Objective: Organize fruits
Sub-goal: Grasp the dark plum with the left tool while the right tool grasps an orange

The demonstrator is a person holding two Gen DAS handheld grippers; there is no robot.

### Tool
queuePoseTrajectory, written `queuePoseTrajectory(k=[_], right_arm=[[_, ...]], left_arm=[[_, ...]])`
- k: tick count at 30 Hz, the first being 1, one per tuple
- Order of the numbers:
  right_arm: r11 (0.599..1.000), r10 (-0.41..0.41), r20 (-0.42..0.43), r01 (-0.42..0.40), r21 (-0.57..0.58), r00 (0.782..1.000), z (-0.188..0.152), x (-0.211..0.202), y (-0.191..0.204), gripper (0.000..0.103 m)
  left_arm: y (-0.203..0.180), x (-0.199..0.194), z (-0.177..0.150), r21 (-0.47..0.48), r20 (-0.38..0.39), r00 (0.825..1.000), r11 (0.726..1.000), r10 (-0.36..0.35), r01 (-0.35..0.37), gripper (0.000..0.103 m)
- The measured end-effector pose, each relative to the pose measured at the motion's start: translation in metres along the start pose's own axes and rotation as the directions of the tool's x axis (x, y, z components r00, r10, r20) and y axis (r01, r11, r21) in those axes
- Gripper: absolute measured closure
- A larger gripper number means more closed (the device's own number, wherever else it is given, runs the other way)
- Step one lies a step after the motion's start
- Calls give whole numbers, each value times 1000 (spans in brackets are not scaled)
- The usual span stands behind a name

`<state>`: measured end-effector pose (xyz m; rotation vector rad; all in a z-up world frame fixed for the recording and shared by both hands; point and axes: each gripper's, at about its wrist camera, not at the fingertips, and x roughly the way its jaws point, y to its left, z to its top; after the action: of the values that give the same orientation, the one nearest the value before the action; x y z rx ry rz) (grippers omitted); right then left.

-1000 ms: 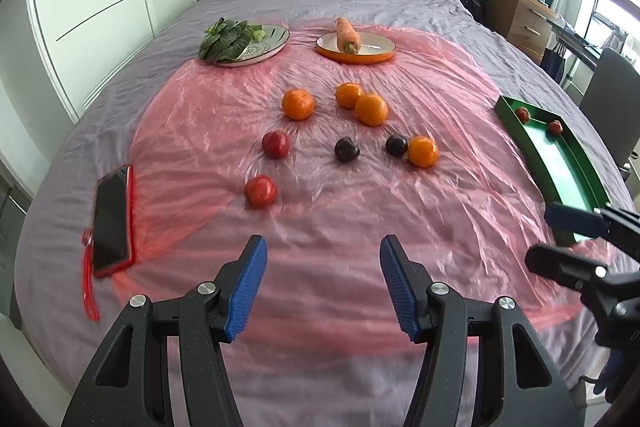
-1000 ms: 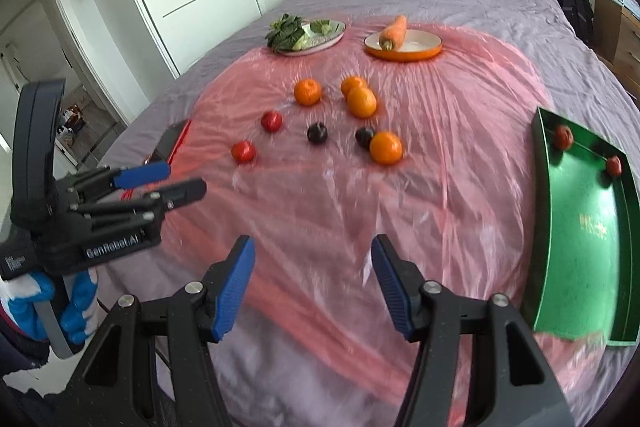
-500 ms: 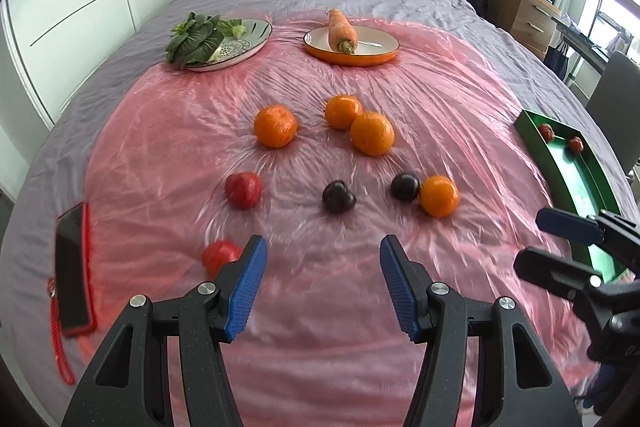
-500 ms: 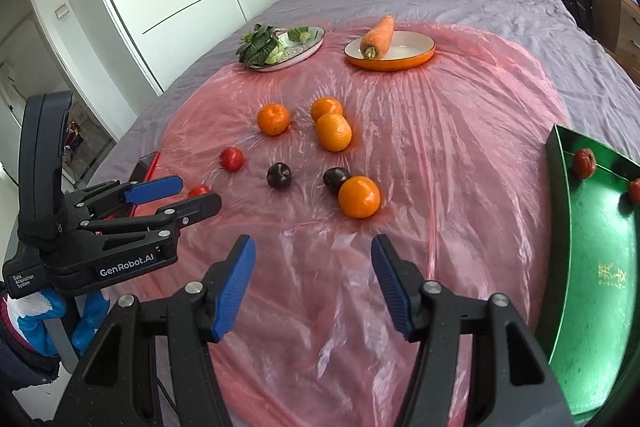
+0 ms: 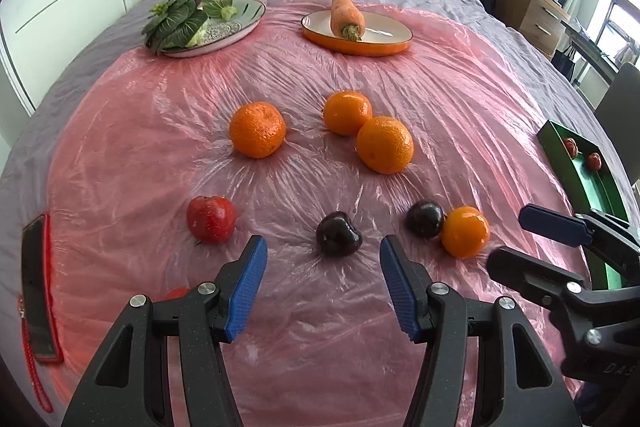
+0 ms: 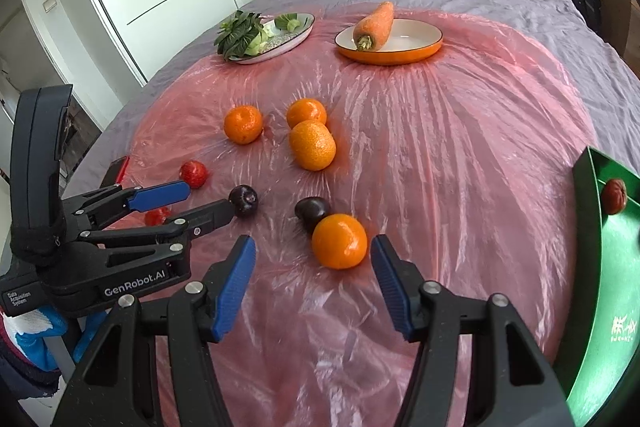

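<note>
Both spread-apart hand-held grippers, left (image 5: 323, 289) and right (image 6: 313, 277), have neared the roundish fruits (image 5: 338, 239).

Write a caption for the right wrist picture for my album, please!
Open right gripper closes in on an orange beside a dark plum on the pink plastic sheet.

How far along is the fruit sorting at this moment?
Early. Done: two small red fruits sit in the green tray. In hand: nothing; the left hand-held gripper is open in front of a dark plum, and the right hand-held gripper is open around the nearest orange, not touching it. Left on the pink plastic sheet: four oranges, two plums, two red fruits.
</note>
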<state>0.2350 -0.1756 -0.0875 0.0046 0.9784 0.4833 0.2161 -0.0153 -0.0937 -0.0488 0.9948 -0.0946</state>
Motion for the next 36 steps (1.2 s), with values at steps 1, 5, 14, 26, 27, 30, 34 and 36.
queuePoseTrajectory(k=[1,5,14,26,27,30,34,36], right_arm=[[1000,-5,-6,5,-6,1000,2,4,-1,13],[1000,-17,-23,17,-18,1000,4,17,-3,14],[999,-21,-51,19,-27,998,0,35,-7,27],[999,-28,-68,26,-32,997,-5,50,-10,44],[999,-30,-68,28,-36,997,-6,51,-10,45],[998,-37,-71,34,-45,997,-7,54,-10,50],[999,-30,-68,27,-37,997,-7,55,-14,58],[999,-30,-65,27,-41,997,-8,55,-13,58]], left_arm=[[0,2,1,-1,-2,1000,1000,-2,2,50],[0,10,2,-2,-9,1000,1000,-6,6,50],[3,24,1,-22,-19,1000,1000,-22,21,56],[2,35,-3,-13,-23,999,999,-29,29,62],[2,36,-3,-13,-23,999,999,-30,29,62],[2,38,-3,-16,-26,999,999,-28,28,62],[2,39,-2,-16,-22,999,999,-42,42,74],[0,37,-2,-9,-17,999,999,-50,50,79]])
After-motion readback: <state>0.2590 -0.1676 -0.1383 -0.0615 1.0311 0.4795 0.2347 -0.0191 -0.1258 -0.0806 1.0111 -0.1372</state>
